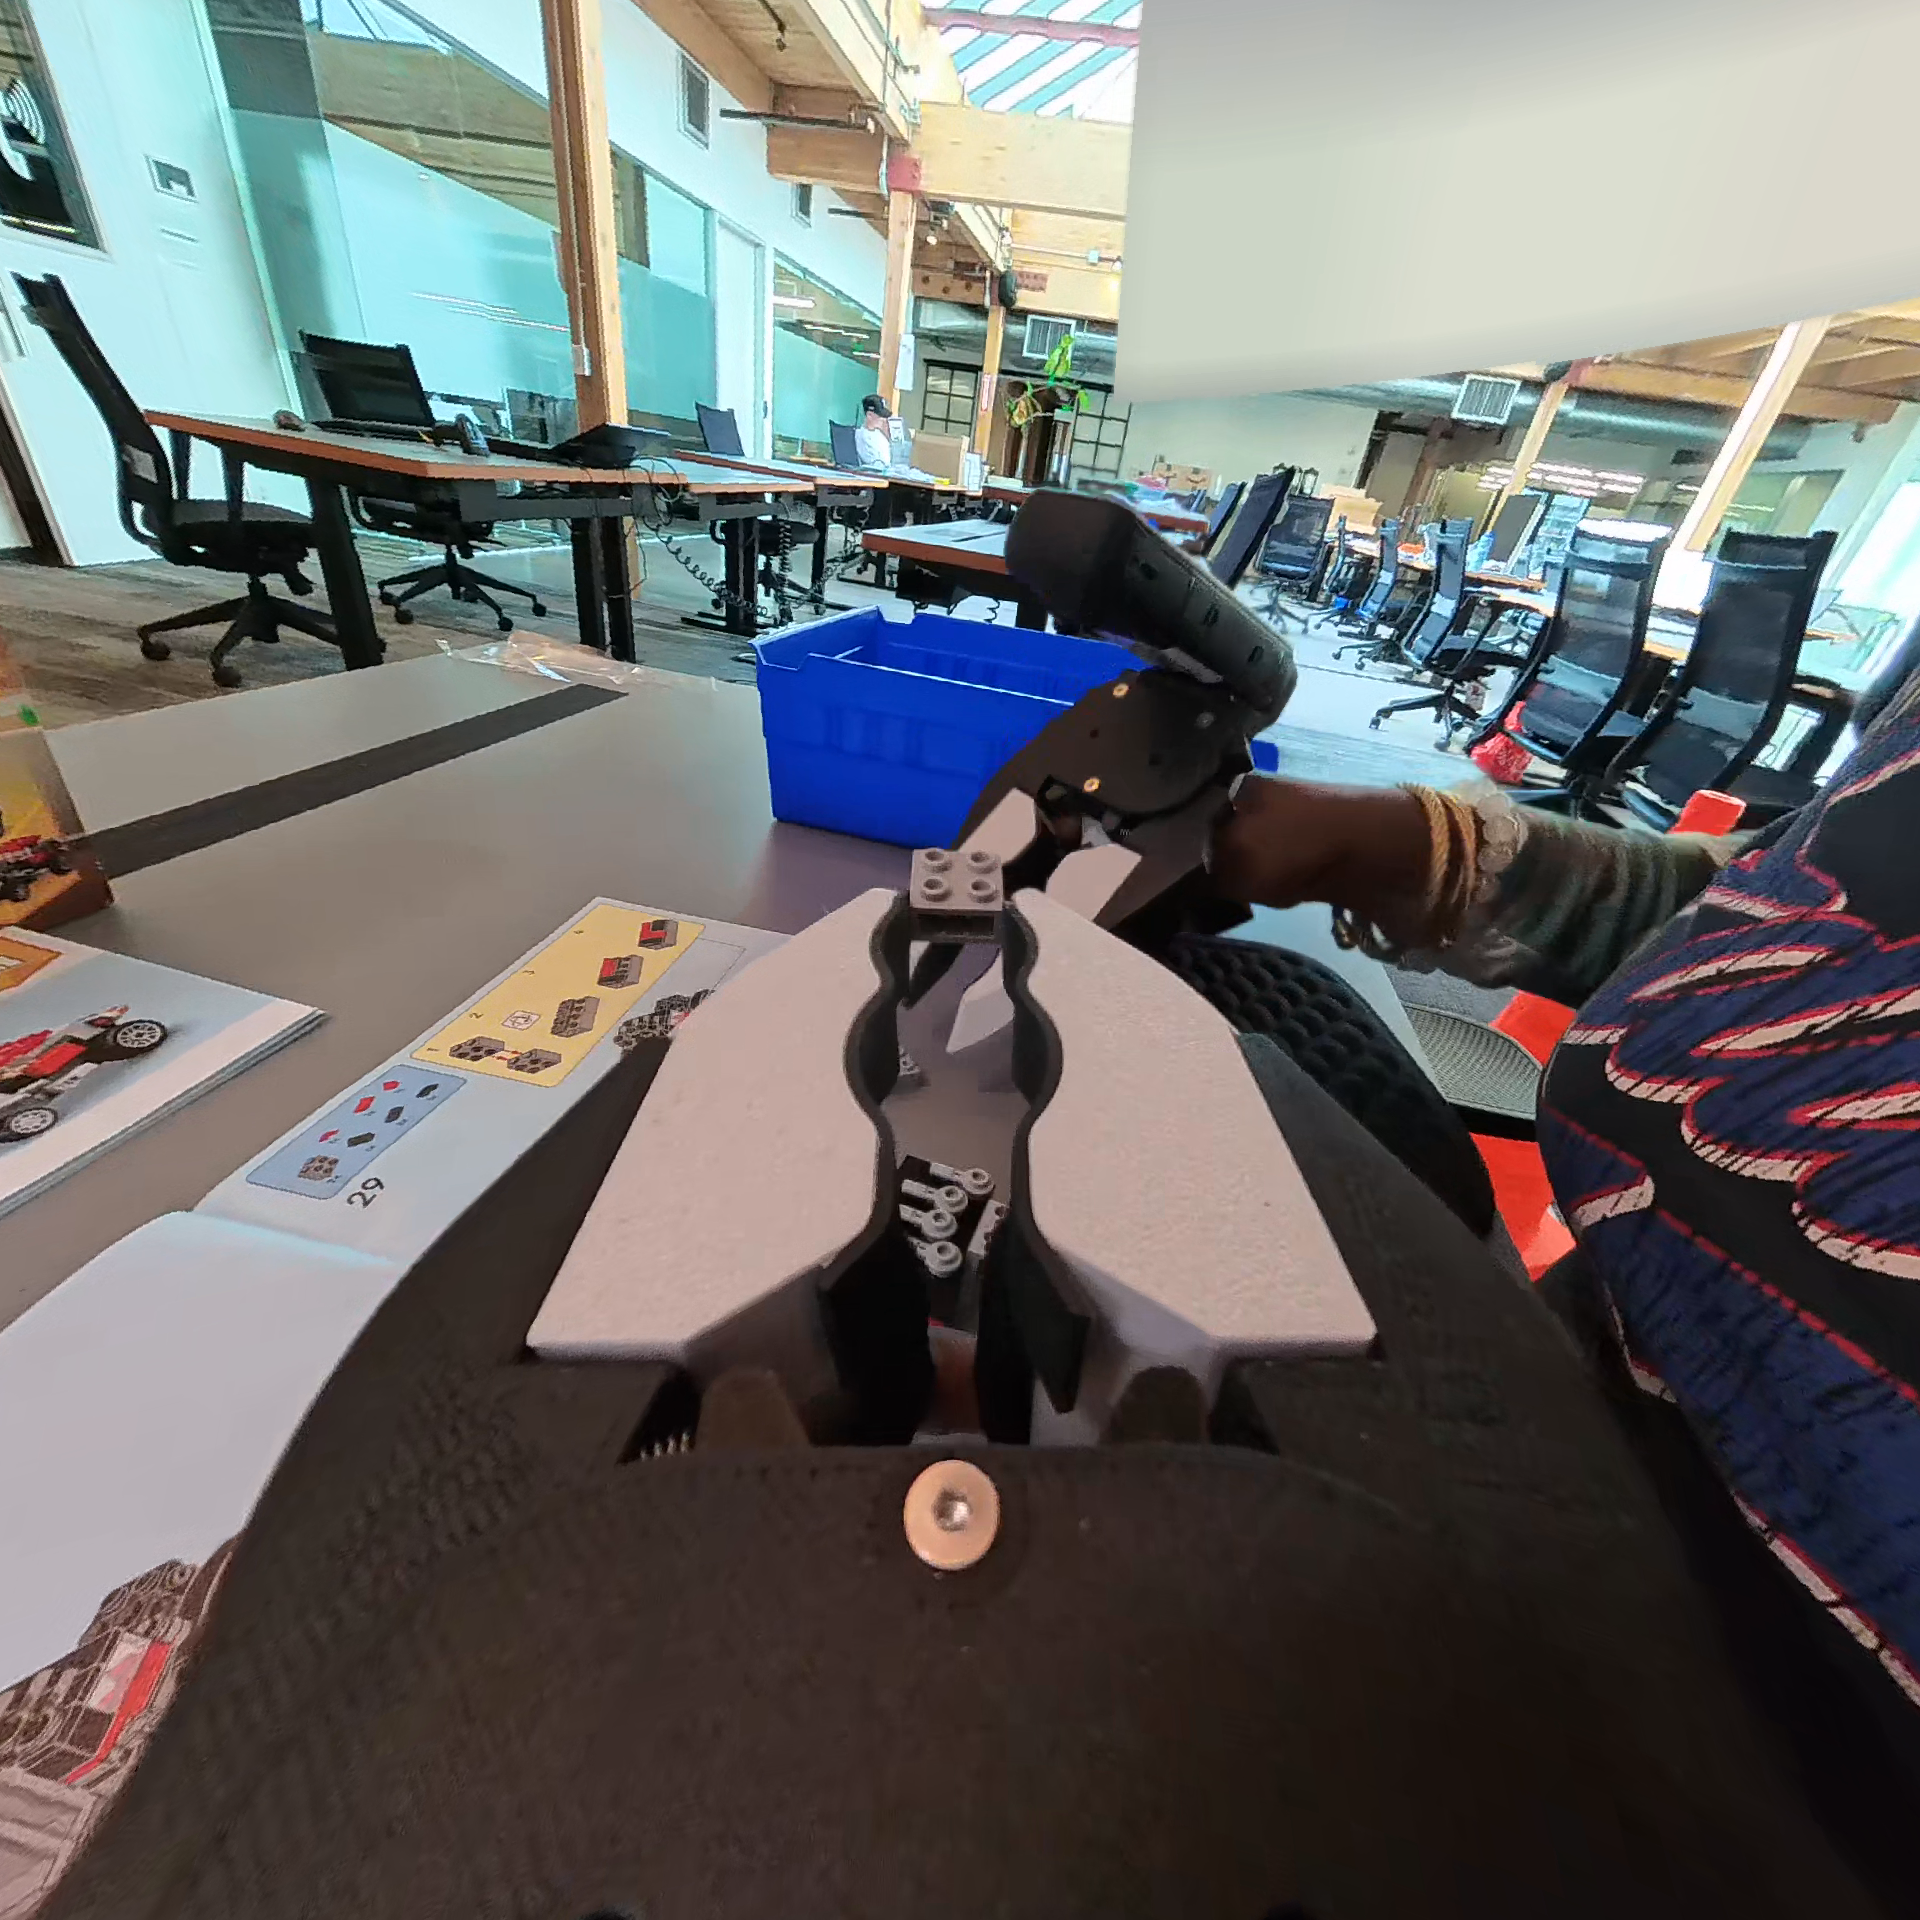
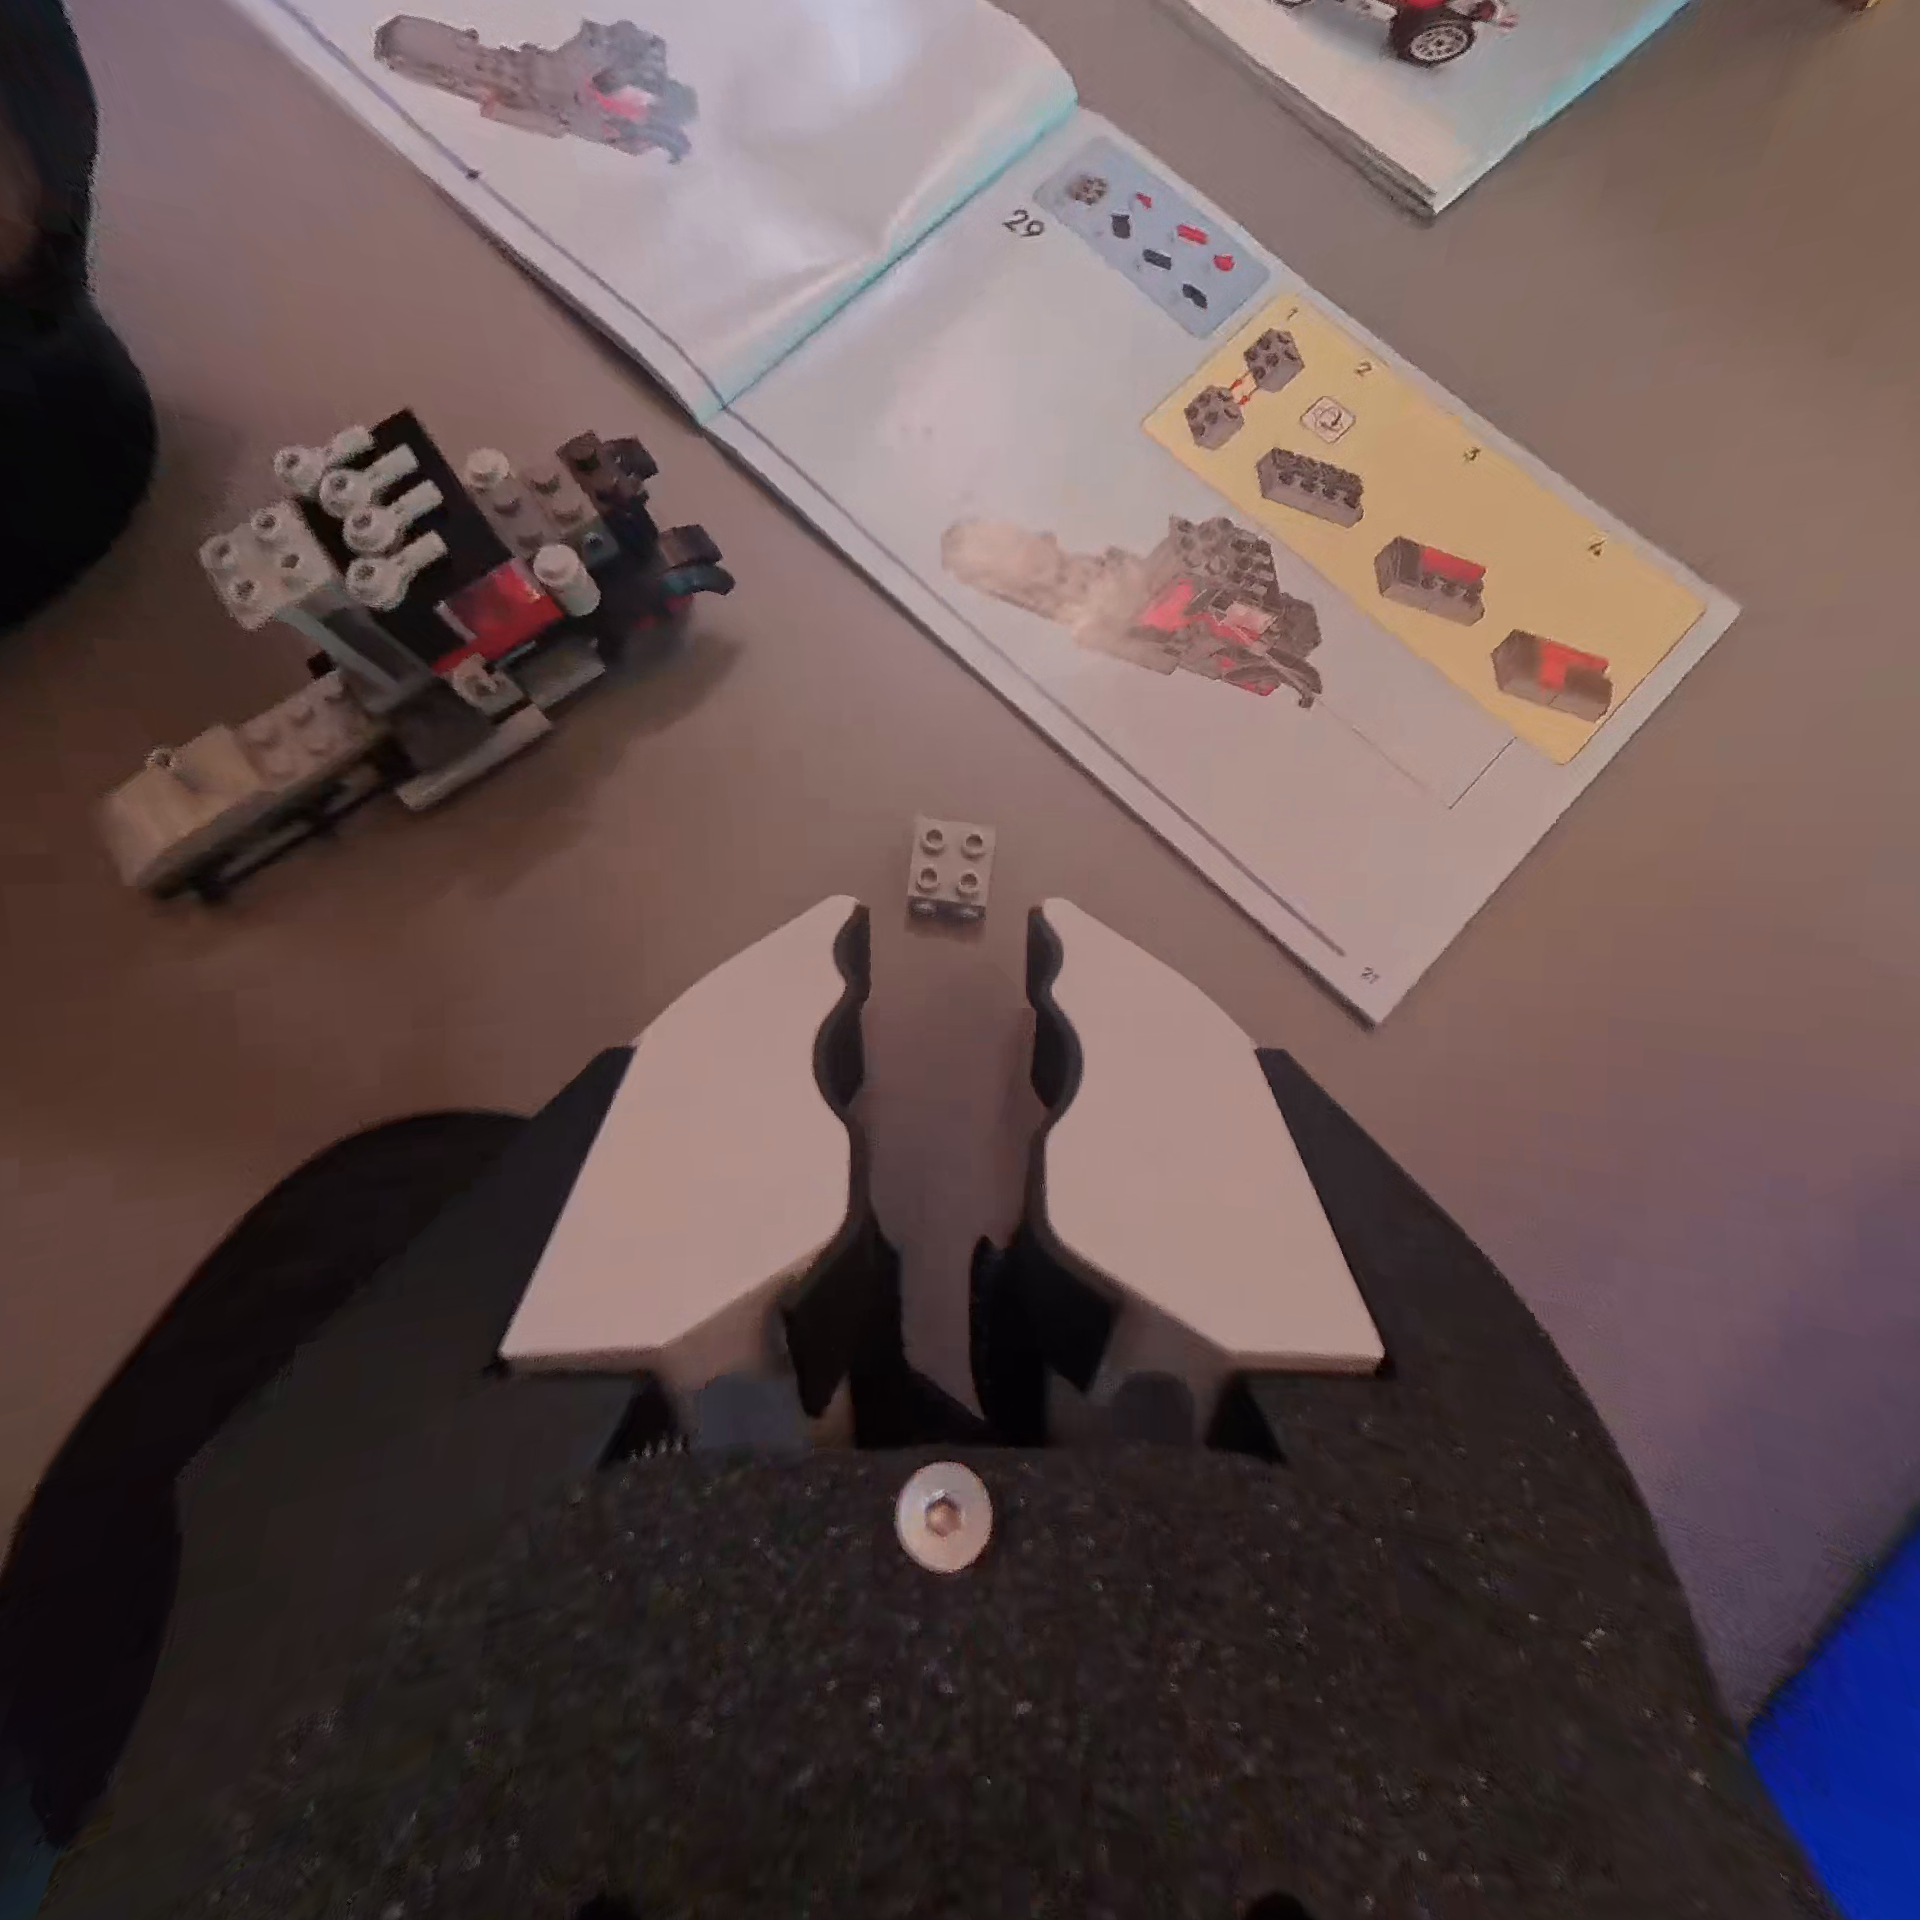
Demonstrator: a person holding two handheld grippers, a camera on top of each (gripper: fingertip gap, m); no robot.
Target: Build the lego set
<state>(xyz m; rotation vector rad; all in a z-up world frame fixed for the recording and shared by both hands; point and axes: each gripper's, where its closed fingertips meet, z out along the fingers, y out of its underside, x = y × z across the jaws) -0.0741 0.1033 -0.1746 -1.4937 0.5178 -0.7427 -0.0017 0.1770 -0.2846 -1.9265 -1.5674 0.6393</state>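
left claw [image 1: 954,925] pinches grey brick [image 1: 954,881] | right claw [image 2: 948,920] open, empty, brick [image 2: 952,869] just ahead | model [image 2: 416,634] centre-left | manual [image 2: 1039,436] upper right | blue bin [image 1: 904,717] behind

Counted on the table

Two instruction booklets [image 2: 1039,436] [image 2: 1455,94], two small grey bricks [image 1: 954,896] [image 2: 952,869], one partly built model [image 2: 416,634] and one blue bin [image 1: 894,727] are seen.

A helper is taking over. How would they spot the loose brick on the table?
Start at the open instruction booklet on the grey table. Off its near edge, before the open jaws of the right gripper, lies a grey four-stud brick, alone, unlike the assembled model further left.
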